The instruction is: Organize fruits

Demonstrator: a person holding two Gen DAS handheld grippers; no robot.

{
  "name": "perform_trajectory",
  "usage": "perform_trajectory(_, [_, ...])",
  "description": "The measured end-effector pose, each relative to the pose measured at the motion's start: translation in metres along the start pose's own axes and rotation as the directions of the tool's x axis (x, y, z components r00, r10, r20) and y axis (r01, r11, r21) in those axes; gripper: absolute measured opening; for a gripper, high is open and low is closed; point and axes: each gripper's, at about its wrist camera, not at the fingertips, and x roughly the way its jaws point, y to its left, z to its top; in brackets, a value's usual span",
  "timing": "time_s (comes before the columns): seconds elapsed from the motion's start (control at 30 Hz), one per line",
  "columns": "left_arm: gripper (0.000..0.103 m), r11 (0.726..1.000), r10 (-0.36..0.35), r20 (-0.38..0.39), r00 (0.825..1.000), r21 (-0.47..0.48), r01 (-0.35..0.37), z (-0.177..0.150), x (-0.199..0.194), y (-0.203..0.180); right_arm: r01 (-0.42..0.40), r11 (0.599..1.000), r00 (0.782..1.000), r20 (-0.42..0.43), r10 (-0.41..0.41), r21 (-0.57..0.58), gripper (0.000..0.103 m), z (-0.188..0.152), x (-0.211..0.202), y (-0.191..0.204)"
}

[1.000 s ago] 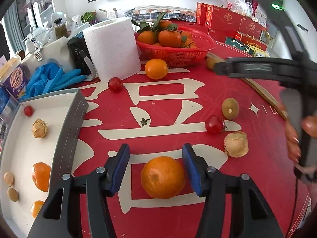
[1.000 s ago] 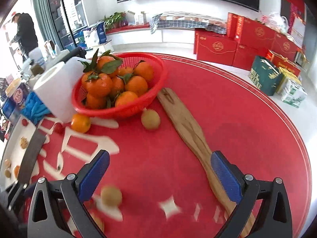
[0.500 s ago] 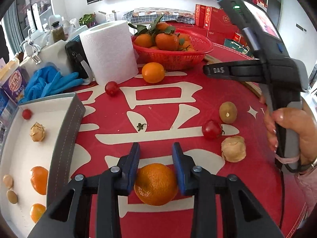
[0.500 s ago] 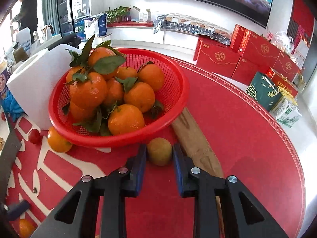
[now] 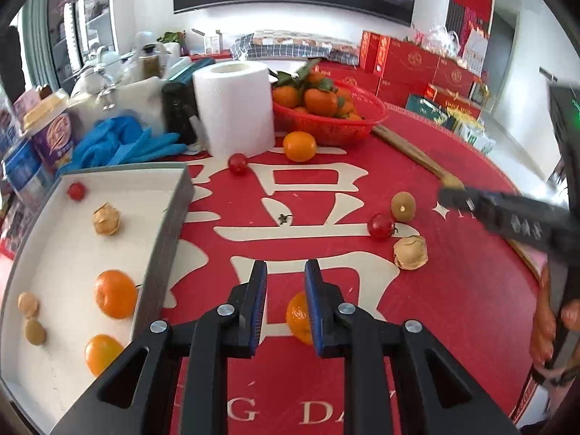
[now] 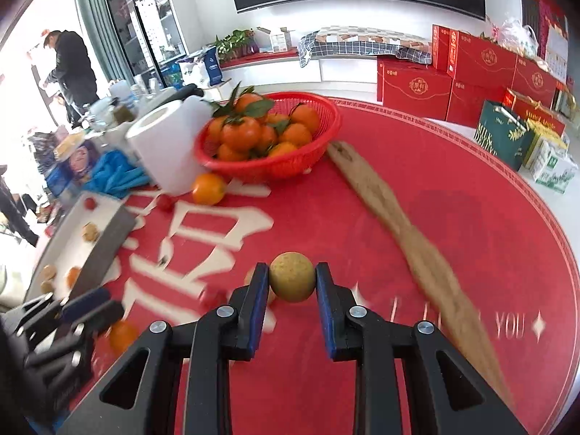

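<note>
My left gripper [image 5: 284, 291] is nearly shut and holds nothing. An orange [image 5: 299, 317] lies on the red table below it, partly hidden behind the right finger. My right gripper [image 6: 291, 282] is shut on a brown-green round fruit [image 6: 291, 282] and holds it above the table. A white tray [image 5: 54, 253] at the left holds two oranges [image 5: 115, 293], a husked fruit [image 5: 106, 219], a cherry tomato [image 5: 76, 191] and two small brown fruits. Loose on the table are an orange [image 5: 299, 146], two cherry tomatoes [image 5: 380, 226], a brown-green fruit [image 5: 403, 206] and a husked fruit [image 5: 410, 252].
A red basket [image 5: 326, 123] full of oranges stands at the back, next to a paper towel roll [image 5: 233, 107]. Blue gloves [image 5: 119, 143] and cartons lie at the back left. A long wooden paddle [image 6: 398, 232] lies at the right.
My left gripper closed around the orange, then rose; the orange now lies on the table below it. My right gripper closed on the brown-green fruit by the basket and lifted it away.
</note>
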Motion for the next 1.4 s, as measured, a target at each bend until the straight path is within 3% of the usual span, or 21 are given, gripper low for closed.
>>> perform_trajectory(0.03, [0.026,1.0,-0.006,0.003,1.0,0.004,0.006,-0.001,-0.002,0.002,0.002,1.0,1.0,0.0,-0.002,0.004,0.027,-0.004,-0.003,0.0])
perform_trajectory(0.1, [0.043,1.0,-0.021,0.006,1.0,0.02,0.021,-0.003,-0.005,0.002,0.003,1.0,1.0,-0.002,-0.003,0.02,0.027,-0.017,-0.009,-0.001])
perform_trajectory(0.13, [0.063,0.999,-0.029,0.009,1.0,0.031,0.029,-0.004,-0.005,0.0,0.003,0.999,1.0,-0.004,-0.003,0.033,0.027,-0.023,-0.011,-0.003])
perform_trajectory(0.17, [0.075,0.998,-0.035,0.016,0.999,0.044,0.034,-0.005,-0.005,-0.001,0.0,0.999,1.0,-0.009,0.001,0.047,0.027,-0.029,-0.013,-0.006])
perform_trajectory(0.33, [0.077,0.997,-0.019,-0.027,0.999,0.075,0.021,-0.01,0.014,-0.009,-0.023,0.993,0.999,-0.04,0.028,0.114,0.027,-0.048,-0.012,-0.016])
perform_trajectory(0.4, [0.068,0.997,-0.001,-0.047,0.999,0.081,0.005,-0.015,0.022,-0.012,-0.022,0.993,0.999,-0.042,0.027,0.12,0.027,-0.053,-0.014,-0.018])
perform_trajectory(0.47, [0.044,0.997,0.009,-0.046,0.999,0.08,-0.005,-0.019,0.024,-0.014,-0.026,0.992,0.999,-0.044,0.032,0.122,0.027,-0.058,-0.015,-0.018])
perform_trajectory(0.5, [0.037,0.997,0.004,-0.048,0.999,0.08,0.0,-0.019,0.022,-0.014,-0.025,0.992,0.998,-0.046,0.031,0.12,0.027,-0.06,-0.016,-0.017])
perform_trajectory(0.7, [0.032,0.999,0.001,-0.065,0.998,0.037,0.001,-0.023,0.011,-0.009,-0.036,0.992,0.998,-0.053,0.042,0.118,0.027,-0.066,-0.017,-0.012])
perform_trajectory(0.77, [0.015,1.0,0.0,-0.048,0.999,0.031,0.002,-0.024,0.003,-0.006,-0.035,0.993,0.998,-0.054,0.041,0.111,0.027,-0.067,-0.017,-0.009])
perform_trajectory(0.8, [0.013,1.0,-0.006,-0.044,0.999,0.025,0.007,-0.023,-0.002,-0.004,-0.036,0.993,0.998,-0.055,0.042,0.11,0.027,-0.067,-0.017,-0.007])
perform_trajectory(0.93, [0.014,0.999,-0.005,-0.033,0.999,0.034,0.007,-0.023,-0.008,-0.003,-0.034,0.995,0.998,-0.057,0.04,0.098,0.027,-0.068,-0.015,-0.001])
perform_trajectory(1.0, [0.031,0.999,-0.001,-0.015,1.0,0.051,0.002,-0.028,-0.013,-0.003,-0.035,0.994,0.998,-0.056,0.041,0.102,0.027,-0.07,-0.015,0.0])
perform_trajectory(1.03, [0.062,0.998,-0.015,-0.019,1.0,0.058,0.016,-0.031,-0.015,-0.004,-0.034,0.994,0.998,-0.056,0.04,0.101,0.027,-0.07,-0.015,0.0])
perform_trajectory(1.07, [0.084,0.998,-0.025,-0.015,1.0,0.062,0.025,-0.034,-0.018,-0.005,-0.035,0.994,0.998,-0.055,0.04,0.101,0.027,-0.071,-0.016,0.0])
perform_trajectory(1.2, [0.084,0.994,-0.002,0.008,1.0,0.107,0.002,-0.042,-0.021,-0.009,-0.033,0.994,0.998,-0.054,0.038,0.101,0.027,-0.071,-0.016,0.001])
perform_trajectory(1.4, [0.08,0.998,0.027,-0.037,0.999,0.056,-0.025,-0.046,-0.002,0.0,-0.033,0.995,0.998,-0.051,0.037,0.091,0.027,-0.071,-0.016,0.003])
